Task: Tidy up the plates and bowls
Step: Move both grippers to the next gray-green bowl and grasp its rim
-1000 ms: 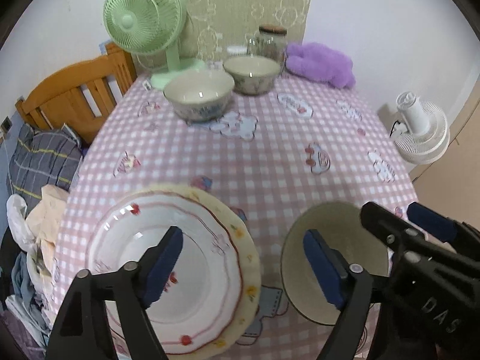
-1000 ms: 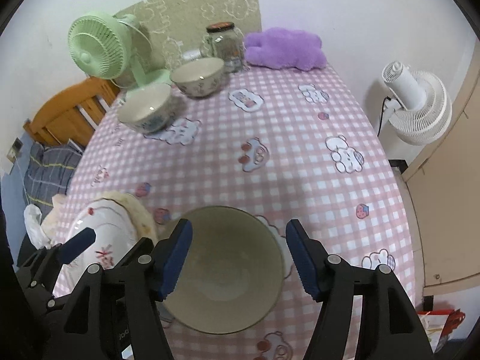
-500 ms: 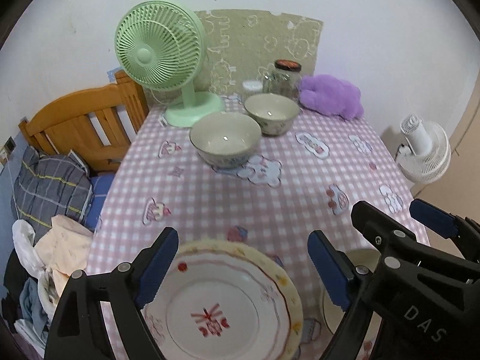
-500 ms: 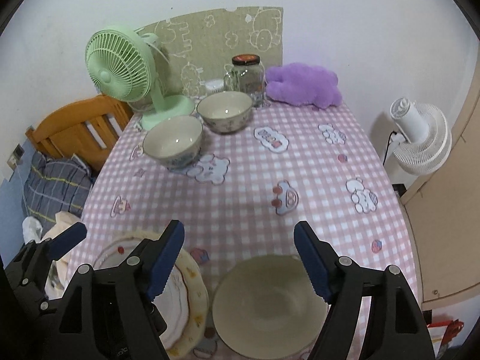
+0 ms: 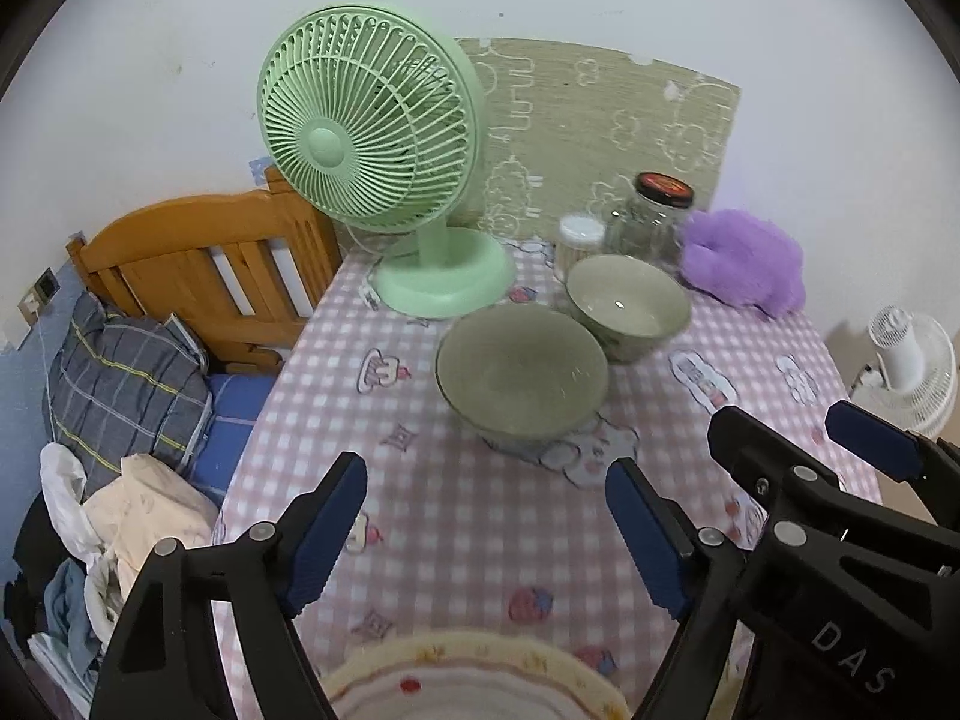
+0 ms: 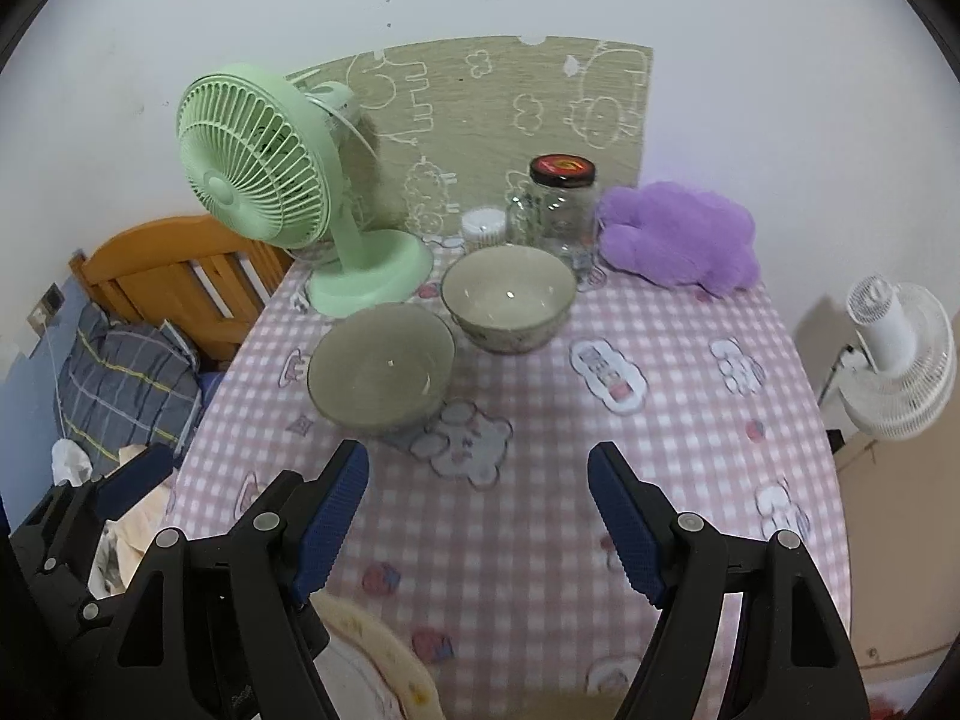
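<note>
Hovering over the pink checked counter, left gripper has jaws spread wide but closing at this moment, nothing between them, only cloth. Right gripper jaws wide apart too, empty, cloth below.

Two bowls sit at the far side: near bowl just beside and nearly touching far bowl; whether rims touch, can't tell. Both upright, empty. Green fan stands left of them, glass jar with dark lid and small white-capped container behind far bowl, purple plush at the right.

Left view only: plates at bottom edge, white red-patterned plate stacked in a yellow-rimmed one, right below the jaws; right gripper's black body and blue tip at right edge. Bed headboard and clothes pile more fully seen here.

Right view only: sliver of yellow plate rim at bottom left, dull greenish edge at bottom centre, too cropped to tell what; left gripper's body at left edge; white floor fan seen whole, off the counter at right.
</note>
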Demonstrator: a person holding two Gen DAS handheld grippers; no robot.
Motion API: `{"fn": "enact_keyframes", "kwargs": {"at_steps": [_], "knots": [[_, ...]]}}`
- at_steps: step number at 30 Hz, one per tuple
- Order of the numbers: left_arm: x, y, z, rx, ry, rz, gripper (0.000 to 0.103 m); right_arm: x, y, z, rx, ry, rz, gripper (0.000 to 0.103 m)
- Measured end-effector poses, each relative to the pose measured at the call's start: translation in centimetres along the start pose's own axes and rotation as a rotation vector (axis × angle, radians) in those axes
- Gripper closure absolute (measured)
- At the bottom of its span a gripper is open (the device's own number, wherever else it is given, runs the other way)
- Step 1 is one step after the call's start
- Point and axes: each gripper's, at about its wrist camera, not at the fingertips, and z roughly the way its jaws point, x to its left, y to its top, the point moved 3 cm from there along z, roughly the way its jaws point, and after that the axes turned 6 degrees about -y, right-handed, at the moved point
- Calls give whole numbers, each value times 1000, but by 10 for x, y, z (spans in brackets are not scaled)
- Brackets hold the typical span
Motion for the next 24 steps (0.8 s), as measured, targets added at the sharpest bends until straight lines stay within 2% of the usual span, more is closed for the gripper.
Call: {"fn": "enact_keyframes", "kwargs": {"at_steps": [2, 6, 14, 24], "knots": [[2, 7, 8, -4, 15, -6, 21, 2, 10, 11, 0, 13, -2, 25], [5, 21, 24, -5, 21, -17, 28, 6, 28, 33, 5, 39, -3, 25], [14, 41, 66, -1, 82, -30, 29, 17, 56, 82, 12, 52, -11, 25], [21, 44, 117, 46, 100, -61, 37, 21, 66, 139, 62, 54, 7, 27]]}}
